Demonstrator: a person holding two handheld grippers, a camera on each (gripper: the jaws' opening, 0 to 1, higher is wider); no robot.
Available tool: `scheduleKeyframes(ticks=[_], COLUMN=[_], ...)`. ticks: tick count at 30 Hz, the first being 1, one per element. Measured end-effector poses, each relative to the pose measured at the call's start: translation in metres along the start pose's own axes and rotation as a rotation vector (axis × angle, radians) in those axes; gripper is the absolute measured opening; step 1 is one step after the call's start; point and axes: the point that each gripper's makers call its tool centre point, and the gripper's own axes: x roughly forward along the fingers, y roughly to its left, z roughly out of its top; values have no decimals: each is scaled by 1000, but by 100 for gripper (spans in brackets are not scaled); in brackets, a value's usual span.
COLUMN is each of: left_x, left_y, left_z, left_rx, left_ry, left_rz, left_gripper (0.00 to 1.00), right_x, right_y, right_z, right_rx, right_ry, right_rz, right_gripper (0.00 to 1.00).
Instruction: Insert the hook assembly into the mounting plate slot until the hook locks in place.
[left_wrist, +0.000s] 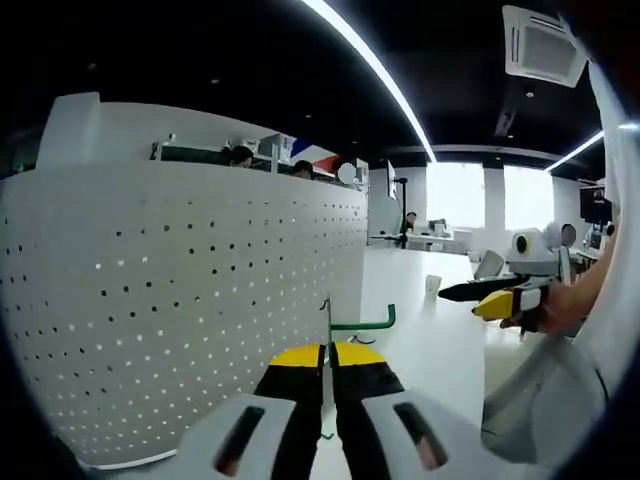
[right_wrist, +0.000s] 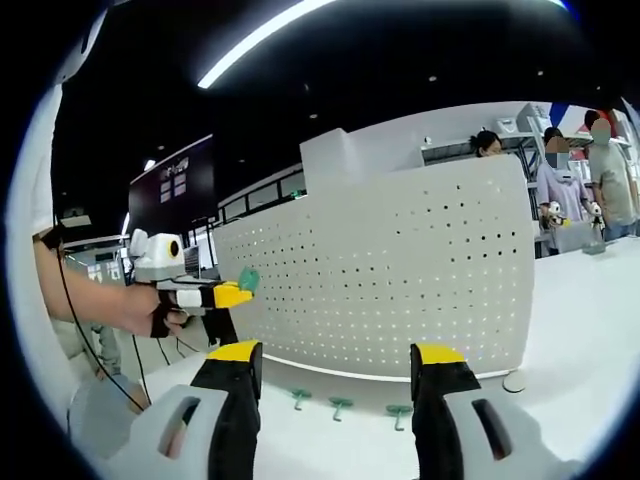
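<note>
White bench (right_wrist: 590, 300) carries the perforated board (right_wrist: 400, 270), with three green hooks (right_wrist: 341, 405) lying loose just before it. Your left tool (left_wrist: 328, 362) is pressed together, pinching a green hook (left_wrist: 365, 322) beside the board. Your right tool (right_wrist: 335, 362) stands spread, holding nothing.
</note>
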Motion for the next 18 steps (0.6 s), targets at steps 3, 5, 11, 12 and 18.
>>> scheduleKeyframes(ticks=[3, 5, 11, 12, 18], left_x=[0, 0, 0, 0, 1], left_y=[-2, -2, -1, -2, -2], left_z=[3, 3, 3, 3, 5], left_rx=[-12, -5, 5, 2, -11], left_ry=[-20, -18, -21, -23, -32], left_rz=[-5, -3, 4, 3, 4], left_gripper=[2, 2, 2, 2, 2], right_x=[0, -1, -2, -2, -1], right_y=[0, 0, 4, 12, 24], right_z=[0, 0, 1, 4, -7], right_rx=[-2, -3, 35, 87, 282], right_ry=[2, 4, -16, -32, 3], right_rz=[-3, -4, 21, 56, 137], right_gripper=[58, 58, 52, 51, 45])
